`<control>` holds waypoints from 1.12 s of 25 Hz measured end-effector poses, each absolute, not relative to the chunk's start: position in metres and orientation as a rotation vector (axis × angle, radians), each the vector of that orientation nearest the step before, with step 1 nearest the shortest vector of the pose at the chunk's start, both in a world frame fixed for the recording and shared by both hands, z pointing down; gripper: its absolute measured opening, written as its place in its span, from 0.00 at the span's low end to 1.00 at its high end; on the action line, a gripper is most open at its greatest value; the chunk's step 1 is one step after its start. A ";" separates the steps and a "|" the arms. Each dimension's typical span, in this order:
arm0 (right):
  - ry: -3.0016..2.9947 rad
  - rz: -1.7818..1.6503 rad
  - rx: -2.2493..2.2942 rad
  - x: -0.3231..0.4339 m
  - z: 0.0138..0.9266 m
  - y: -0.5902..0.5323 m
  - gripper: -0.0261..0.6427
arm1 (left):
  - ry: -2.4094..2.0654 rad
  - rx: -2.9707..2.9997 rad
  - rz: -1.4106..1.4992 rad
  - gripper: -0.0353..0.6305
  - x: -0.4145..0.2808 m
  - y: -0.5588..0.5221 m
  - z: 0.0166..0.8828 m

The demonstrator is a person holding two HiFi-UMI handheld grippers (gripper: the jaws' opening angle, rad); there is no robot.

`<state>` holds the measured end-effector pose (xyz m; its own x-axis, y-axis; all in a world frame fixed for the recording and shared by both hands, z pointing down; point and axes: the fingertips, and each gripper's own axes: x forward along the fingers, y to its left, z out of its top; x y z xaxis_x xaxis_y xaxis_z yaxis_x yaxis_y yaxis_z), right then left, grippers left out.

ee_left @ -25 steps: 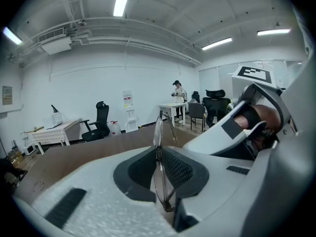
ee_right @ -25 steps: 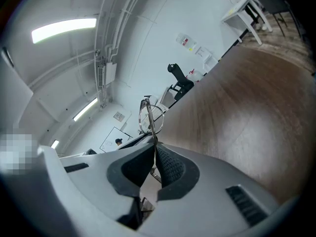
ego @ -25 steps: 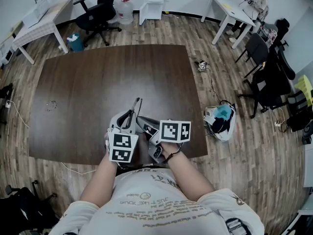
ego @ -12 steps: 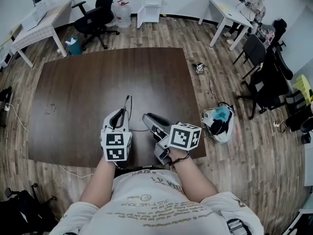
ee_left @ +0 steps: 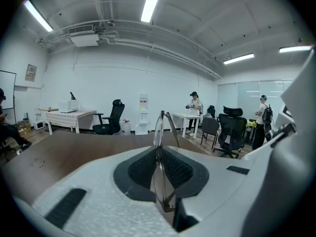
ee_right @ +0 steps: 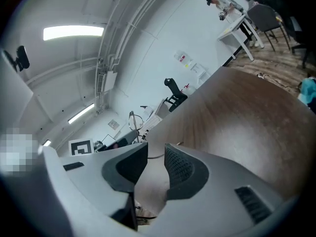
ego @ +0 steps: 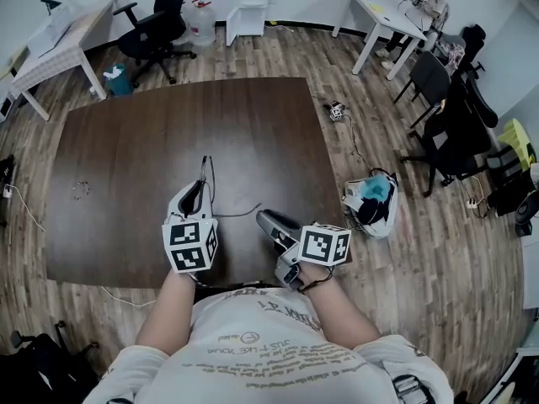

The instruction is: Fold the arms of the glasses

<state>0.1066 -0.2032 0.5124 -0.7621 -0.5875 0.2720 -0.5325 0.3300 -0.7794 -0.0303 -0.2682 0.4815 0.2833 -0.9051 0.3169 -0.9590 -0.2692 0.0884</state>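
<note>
The dark table (ego: pixel 126 141) lies under both claws, and everything that matters sits near its front edge, close to me. My left gripper (ego: pixel 195 194) is clenched on the glasses (ego: pixel 205 173). In the left gripper view a lens stands edge-on between the pads, and the frame (ee_left: pixel 159 132) rises up and forward out of the jaws. My right gripper (ego: pixel 265 219) is released. Its jaws have just been opening, and in the right gripper view they stand apart with only table showing between them.

From the right claw, the glasses (ee_right: pixel 132 123) lie ahead and off to its left, well apart from the pads.

What the coming move turns on, as I judge it, is the one thin arm (ego: pixel 240 212) still swung out from the frame. Its long axis runs sideways from the left claw toward the right one, low over the table. Its free end stops just ahead of the right jaws and does not touch them. The right claw is therefore the nearer hand for the fold, while the left only has to hold the frame. I cannot tell whether the other arm is already folded flat.
</note>
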 end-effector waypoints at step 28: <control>2.312 -1.519 -1.013 0.117 0.526 -0.206 0.12 | -1.535 2.402 0.364 0.12 0.010 -0.247 0.495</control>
<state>0.1165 -0.2058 0.5262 -0.7467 -0.6347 0.1987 -0.4342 0.2389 -0.8686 0.0104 -0.2467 0.4952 0.4079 -0.8435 0.3494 -0.9106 -0.4037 0.0885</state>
